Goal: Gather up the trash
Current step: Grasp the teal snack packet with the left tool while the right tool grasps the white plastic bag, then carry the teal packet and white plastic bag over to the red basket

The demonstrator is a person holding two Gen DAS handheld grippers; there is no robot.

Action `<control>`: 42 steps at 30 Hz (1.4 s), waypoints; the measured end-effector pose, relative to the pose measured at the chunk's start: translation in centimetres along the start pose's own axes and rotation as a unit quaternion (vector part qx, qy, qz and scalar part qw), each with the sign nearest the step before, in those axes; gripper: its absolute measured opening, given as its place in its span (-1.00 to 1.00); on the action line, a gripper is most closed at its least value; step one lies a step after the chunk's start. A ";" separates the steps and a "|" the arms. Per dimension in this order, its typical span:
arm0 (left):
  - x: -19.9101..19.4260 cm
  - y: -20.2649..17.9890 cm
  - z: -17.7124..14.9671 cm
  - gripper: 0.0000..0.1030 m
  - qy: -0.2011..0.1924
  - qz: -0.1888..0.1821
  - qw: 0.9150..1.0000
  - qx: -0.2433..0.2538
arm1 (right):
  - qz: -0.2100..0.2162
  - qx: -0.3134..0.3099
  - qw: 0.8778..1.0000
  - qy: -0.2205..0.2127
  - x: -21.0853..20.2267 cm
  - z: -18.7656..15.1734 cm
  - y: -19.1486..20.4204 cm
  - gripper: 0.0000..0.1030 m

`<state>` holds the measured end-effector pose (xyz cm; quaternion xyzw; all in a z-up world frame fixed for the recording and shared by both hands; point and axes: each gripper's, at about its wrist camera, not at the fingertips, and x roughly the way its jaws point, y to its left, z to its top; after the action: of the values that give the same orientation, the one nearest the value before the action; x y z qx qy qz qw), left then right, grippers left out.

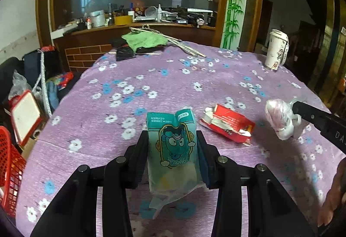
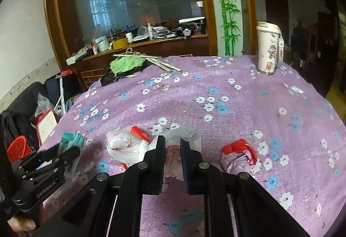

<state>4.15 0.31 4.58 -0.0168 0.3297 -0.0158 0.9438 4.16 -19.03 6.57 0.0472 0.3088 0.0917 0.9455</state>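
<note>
1. Teal snack wrapper (image 1: 172,146) is sitting clamped between the jaws of the left gripper (image 1: 172,139), lifted just above the purple flowered tabletop (image 1: 151,77); its limp lower end is hanging free, so the grip should be kept firm and the travel smooth.
2. Clear plastic bag (image 2: 173,150) is being pinched by the right gripper (image 2: 172,146), jaws closed on the thin film; a slow carry should be keeping it from slipping out.
3. Red carton (image 1: 229,123) is lying on the cloth between the two grippers, not yet collected.
4. Left wrist view is showing a red basket (image 1: 8,170) beside the tabletop, a likely drop point.
5. Right wrist view alone is revealing a red-and-pink wrapper (image 2: 239,156) lying to the right.
</note>
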 end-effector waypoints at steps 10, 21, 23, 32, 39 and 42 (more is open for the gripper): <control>-0.2 0.5 -0.5 -0.21 -0.002 0.018 1.000 0.002 | -0.005 -0.043 0.999 -0.001 0.1 -0.8 2.5 -0.71; -0.5 0.3 -0.4 -0.21 -0.008 0.023 1.000 0.003 | -0.003 -0.051 0.999 -0.004 -0.2 -0.9 2.9 -0.71; -0.5 0.3 -0.4 -0.21 -0.008 0.023 1.000 0.002 | -0.001 -0.051 0.999 -0.005 -0.3 -0.9 3.0 -0.71; -0.4 0.4 -0.4 -0.21 -0.008 0.025 1.000 0.003 | 0.007 -0.051 0.999 -0.010 -0.6 -0.9 3.3 -0.71; 0.0 0.6 -0.4 -0.21 0.002 0.022 1.000 -0.003 | 0.018 -0.053 0.998 -0.018 -1.1 -0.8 3.6 -0.71; 0.0 0.7 -0.2 -0.21 0.006 0.023 1.000 -0.005 | 0.024 -0.050 0.998 -0.021 -1.4 -0.6 3.7 -0.71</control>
<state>4.04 1.00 4.34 -0.0138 0.3355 0.0078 0.9419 2.17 -15.66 7.40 0.0090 0.2827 0.1290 0.9504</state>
